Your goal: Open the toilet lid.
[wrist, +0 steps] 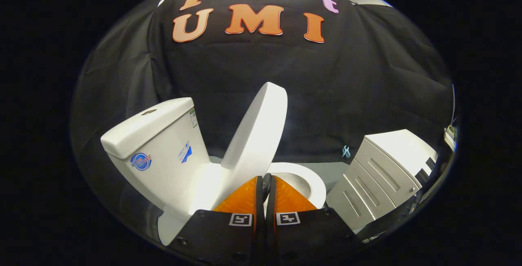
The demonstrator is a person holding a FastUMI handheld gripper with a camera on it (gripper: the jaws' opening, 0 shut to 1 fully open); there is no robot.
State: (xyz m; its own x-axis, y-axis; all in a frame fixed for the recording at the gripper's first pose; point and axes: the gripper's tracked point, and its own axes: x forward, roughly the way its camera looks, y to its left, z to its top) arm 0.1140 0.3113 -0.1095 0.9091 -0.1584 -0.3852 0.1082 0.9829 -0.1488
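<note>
Gripper view shows the gripper (266,184) with its two fingers drawn together, nothing between them, just below the raised toilet lid (257,131), which stands tilted up toward the tank (157,143) with the seat (308,180) and bowl uncovered beyond the fingertips. Judging from that tilt, the lid looks short of resting against the tank, so with no grip on it it could drop back shut, or a careless nudge could slam it into the tank.
</note>
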